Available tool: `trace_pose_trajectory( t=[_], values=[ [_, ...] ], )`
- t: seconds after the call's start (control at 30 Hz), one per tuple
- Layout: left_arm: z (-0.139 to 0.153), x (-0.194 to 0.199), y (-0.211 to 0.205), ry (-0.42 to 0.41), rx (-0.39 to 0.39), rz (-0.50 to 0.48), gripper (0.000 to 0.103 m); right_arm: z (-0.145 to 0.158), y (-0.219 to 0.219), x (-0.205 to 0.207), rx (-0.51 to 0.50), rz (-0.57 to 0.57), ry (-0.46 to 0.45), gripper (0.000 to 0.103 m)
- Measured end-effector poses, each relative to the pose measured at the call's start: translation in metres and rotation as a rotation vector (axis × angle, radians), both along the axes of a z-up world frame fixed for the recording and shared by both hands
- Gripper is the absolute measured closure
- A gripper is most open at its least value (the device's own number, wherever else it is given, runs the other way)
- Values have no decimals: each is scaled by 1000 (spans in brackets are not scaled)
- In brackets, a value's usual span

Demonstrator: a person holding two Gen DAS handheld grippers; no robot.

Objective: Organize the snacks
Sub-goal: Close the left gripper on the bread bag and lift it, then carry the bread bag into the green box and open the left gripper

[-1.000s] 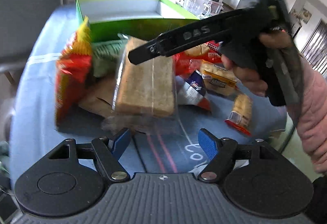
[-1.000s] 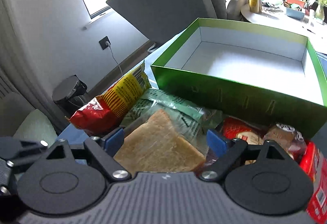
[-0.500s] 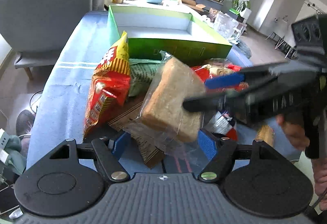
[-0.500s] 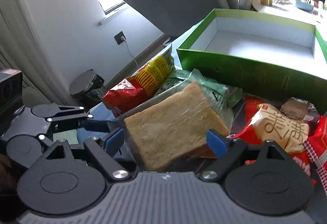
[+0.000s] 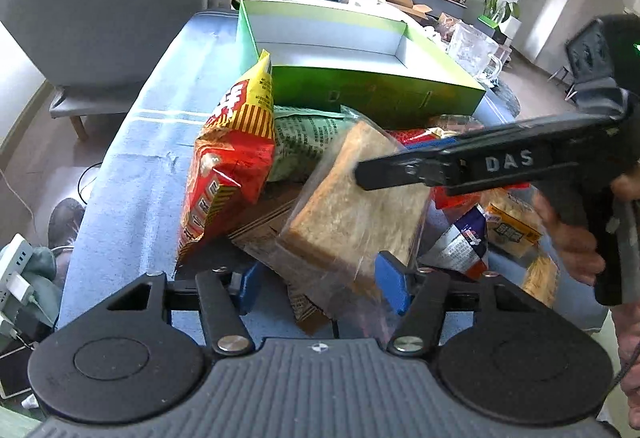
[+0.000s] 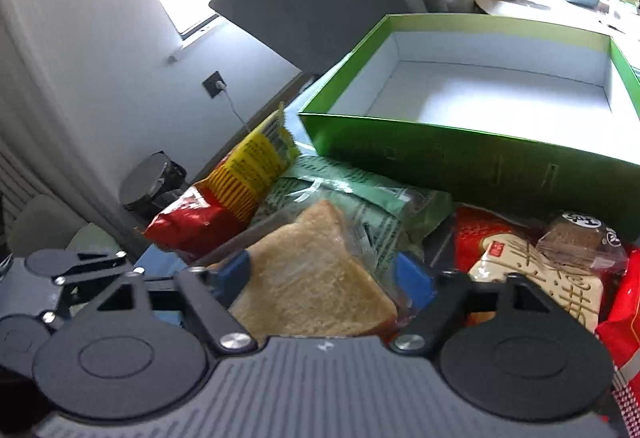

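bread pack (image 5: 352,214) lifted; blue tablecloth (image 5: 152,166); sofa (image 5: 104,6) behind

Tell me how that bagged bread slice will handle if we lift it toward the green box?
The bread slice looks soft and probably light, so hard pressure from the right claw would likely dent it. Its clear wrapper hangs loose and wrinkled below, so it may slip or flop. The green box is open-topped, so a gentle drop should do.
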State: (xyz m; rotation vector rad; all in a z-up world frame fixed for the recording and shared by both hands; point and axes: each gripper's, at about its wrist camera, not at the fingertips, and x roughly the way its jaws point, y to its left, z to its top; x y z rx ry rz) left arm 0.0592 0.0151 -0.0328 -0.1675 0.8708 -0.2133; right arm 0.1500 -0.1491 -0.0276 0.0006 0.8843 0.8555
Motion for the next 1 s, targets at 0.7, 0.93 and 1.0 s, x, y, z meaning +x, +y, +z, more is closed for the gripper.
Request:
trace_pose_trajectory(
  t=[0.7, 0.93, 1.0],
  values=[
    [67, 2, -12, -218, 24, -11, 55, 47, -36, -54, 135, -118, -148, 31],
    [105, 47, -34, -332, 75, -65, 54, 68, -56, -29, 224, -246, -195, 31],
    [110, 64, -41, -350, 100, -76, 54, 70, -57, -15, 246, -284, -193, 31]
  ],
)
